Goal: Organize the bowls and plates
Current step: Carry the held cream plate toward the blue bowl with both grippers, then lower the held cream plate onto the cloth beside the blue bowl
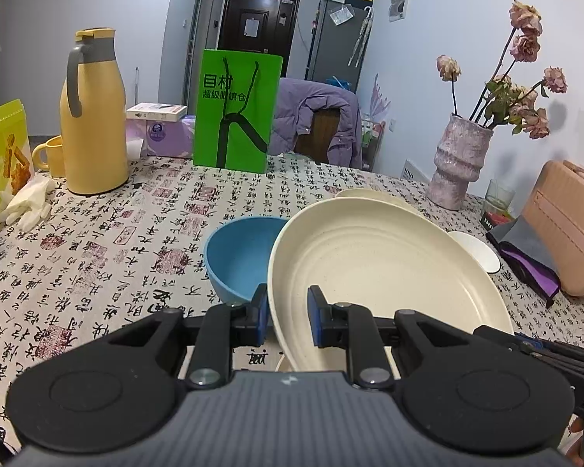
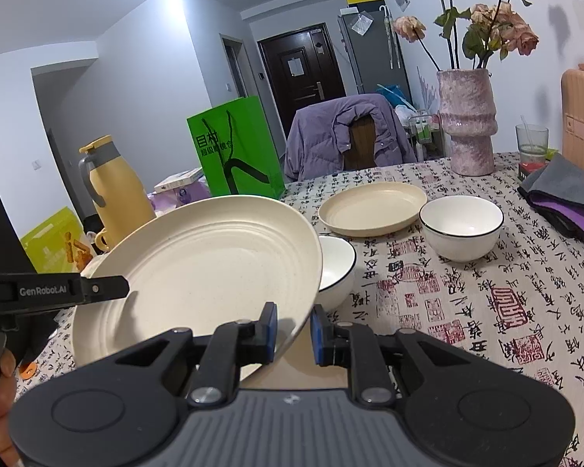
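A large cream plate (image 1: 389,272) is held tilted above the table, and both grippers grip it. My left gripper (image 1: 288,311) is shut on its left rim; my right gripper (image 2: 294,330) is shut on the right rim of the same plate (image 2: 214,264). In the right wrist view the left gripper (image 2: 116,287) reaches in from the left, a hand behind it. A blue bowl (image 1: 237,260) sits just left of the plate. A white bowl (image 2: 336,268) is partly hidden behind the plate. Another white bowl (image 2: 461,229) and a second cream plate (image 2: 372,208) rest further back.
The patterned tablecloth (image 2: 467,311) covers the table. A yellow thermos (image 1: 91,116), yellow mug (image 1: 52,155) and green bag (image 1: 237,109) stand at the far left. A pink vase (image 2: 467,120), glass (image 2: 531,138), grey-purple cloth (image 2: 564,190) and pink case (image 1: 568,229) line the right side.
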A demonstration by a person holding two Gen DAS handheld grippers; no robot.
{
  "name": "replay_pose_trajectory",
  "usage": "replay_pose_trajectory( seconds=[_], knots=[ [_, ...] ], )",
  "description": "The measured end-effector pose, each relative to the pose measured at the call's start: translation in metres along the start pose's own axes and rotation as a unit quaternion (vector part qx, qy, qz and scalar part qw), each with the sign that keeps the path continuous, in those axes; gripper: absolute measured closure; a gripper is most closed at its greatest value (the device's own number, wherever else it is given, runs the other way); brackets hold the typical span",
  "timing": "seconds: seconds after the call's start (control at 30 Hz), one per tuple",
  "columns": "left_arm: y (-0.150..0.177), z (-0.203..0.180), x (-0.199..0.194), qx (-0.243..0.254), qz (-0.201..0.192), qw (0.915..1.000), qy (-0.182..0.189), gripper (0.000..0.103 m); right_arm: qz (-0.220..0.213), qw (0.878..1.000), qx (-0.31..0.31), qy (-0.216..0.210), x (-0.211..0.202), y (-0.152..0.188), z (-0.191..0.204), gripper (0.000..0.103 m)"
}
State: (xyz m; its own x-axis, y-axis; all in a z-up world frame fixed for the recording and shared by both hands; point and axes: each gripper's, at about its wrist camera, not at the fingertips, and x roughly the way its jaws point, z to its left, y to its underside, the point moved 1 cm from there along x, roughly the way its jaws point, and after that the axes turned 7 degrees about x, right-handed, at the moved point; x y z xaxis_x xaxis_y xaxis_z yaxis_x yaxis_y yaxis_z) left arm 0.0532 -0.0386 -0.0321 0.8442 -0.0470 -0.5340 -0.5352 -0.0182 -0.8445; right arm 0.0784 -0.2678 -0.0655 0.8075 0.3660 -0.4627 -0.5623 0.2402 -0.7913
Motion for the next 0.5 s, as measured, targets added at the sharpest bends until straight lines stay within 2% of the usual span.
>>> replay_pose_trajectory(
  seconds=[0.5],
  knots=[
    [0.016, -0.006, 0.019, 0.01, 0.027, 0.9996, 0.004, 0.083, 0.015, 1.0, 0.009, 0.01, 0.009, 0.009, -0.015, 0.085]
  ],
)
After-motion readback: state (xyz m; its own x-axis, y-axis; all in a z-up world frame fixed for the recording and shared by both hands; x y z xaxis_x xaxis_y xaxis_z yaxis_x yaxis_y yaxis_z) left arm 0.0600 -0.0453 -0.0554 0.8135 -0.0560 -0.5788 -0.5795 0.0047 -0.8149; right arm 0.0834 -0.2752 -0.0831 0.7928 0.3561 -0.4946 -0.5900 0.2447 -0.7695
